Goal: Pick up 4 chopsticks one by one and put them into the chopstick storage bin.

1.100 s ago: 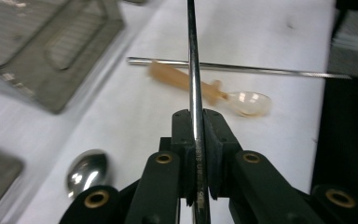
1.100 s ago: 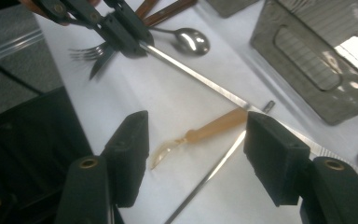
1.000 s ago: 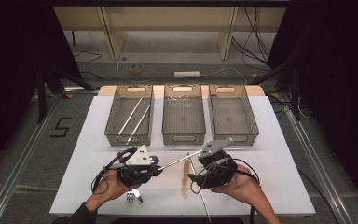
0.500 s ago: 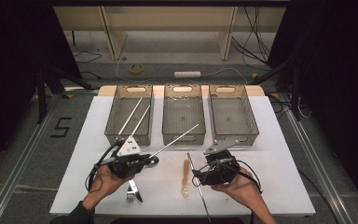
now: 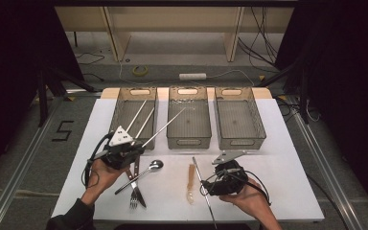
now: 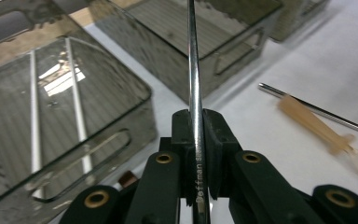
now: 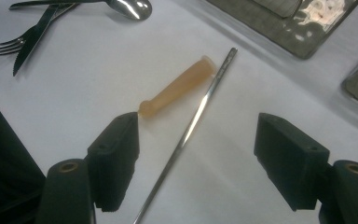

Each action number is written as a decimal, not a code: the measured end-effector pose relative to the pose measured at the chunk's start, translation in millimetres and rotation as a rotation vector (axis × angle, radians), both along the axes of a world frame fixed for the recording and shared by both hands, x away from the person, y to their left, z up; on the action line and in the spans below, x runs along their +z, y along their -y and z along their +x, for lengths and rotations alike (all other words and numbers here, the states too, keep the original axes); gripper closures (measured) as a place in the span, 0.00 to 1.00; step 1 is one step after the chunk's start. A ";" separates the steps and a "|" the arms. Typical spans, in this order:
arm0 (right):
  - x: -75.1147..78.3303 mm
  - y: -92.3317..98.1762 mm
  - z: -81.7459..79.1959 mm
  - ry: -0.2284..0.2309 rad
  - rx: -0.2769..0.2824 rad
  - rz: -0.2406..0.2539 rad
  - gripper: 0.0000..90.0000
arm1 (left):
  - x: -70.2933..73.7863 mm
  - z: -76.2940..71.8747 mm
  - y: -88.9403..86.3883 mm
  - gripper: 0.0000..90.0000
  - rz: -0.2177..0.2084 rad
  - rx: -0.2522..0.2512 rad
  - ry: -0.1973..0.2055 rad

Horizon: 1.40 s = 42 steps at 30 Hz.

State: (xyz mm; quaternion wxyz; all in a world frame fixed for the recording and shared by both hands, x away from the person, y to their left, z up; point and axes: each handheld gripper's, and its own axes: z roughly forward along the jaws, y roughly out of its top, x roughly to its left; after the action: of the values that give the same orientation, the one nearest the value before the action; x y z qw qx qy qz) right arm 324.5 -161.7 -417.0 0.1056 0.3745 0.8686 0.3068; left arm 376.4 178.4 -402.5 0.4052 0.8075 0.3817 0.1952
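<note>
The left gripper [image 5: 133, 149] is clenched on a metal chopstick [image 6: 194, 93], carrying it toward the left bin [image 5: 133, 116] ahead. The right gripper [image 7: 196, 161], jaws just widening, straddles another chopstick [image 7: 191, 126] lying on the counter [image 7: 242, 186]; next it should squeeze.

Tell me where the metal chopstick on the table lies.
High view: the loose chopstick lies on the table front right, between the orange spoon and the right gripper.

Glossy metal chopstick [image 6: 194, 93], matt table [image 5: 287, 182]
</note>
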 end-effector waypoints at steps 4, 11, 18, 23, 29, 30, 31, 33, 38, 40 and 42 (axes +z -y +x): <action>-3.4 2.2 -2.1 0.002 -0.008 0.004 0.35 | 2.2 10.1 -7.8 0.93 -0.021 0.048 0.001; -8.6 3.5 -4.3 0.000 -0.009 0.008 0.34 | 4.3 27.5 -20.7 0.93 -0.037 0.115 0.004; -9.6 2.5 -5.5 -0.004 -0.006 0.005 0.33 | 2.3 44.5 -28.3 0.93 -0.030 0.170 -0.002; -10.3 2.9 -6.3 0.003 -0.006 0.008 0.33 | -2.0 56.6 -35.5 0.93 -0.044 0.216 -0.020; -10.5 3.5 -6.6 0.000 -0.009 0.011 0.32 | -5.9 68.2 -40.4 0.93 -0.037 0.254 -0.043; -10.4 3.6 -6.6 0.000 -0.009 0.013 0.32 | -6.3 69.9 -40.9 0.93 -0.040 0.262 -0.046; -10.3 3.8 -6.6 0.001 -0.008 0.013 0.32 | -6.8 71.5 -41.5 0.93 -0.043 0.269 -0.048; -10.1 4.0 -6.9 -0.002 -0.009 0.014 0.32 | -7.6 74.5 -42.7 0.93 -0.032 0.280 -0.053; -10.1 3.9 -7.4 0.000 -0.003 0.012 0.32 | -10.6 82.2 -43.6 0.92 -0.018 0.304 -0.074; -10.0 3.8 -7.7 0.000 -0.004 0.013 0.32 | -11.9 84.6 -43.5 0.92 -0.019 0.309 -0.080; -10.0 4.1 -7.9 -0.001 0.000 0.012 0.32 | -12.8 86.5 -43.5 0.92 -0.001 0.309 -0.088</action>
State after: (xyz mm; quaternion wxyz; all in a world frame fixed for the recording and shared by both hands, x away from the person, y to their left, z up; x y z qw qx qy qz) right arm 316.6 -165.8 -427.0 0.1030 0.3750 0.8669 0.3117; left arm 462.9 221.9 -415.3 0.3538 0.7466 0.5190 0.2195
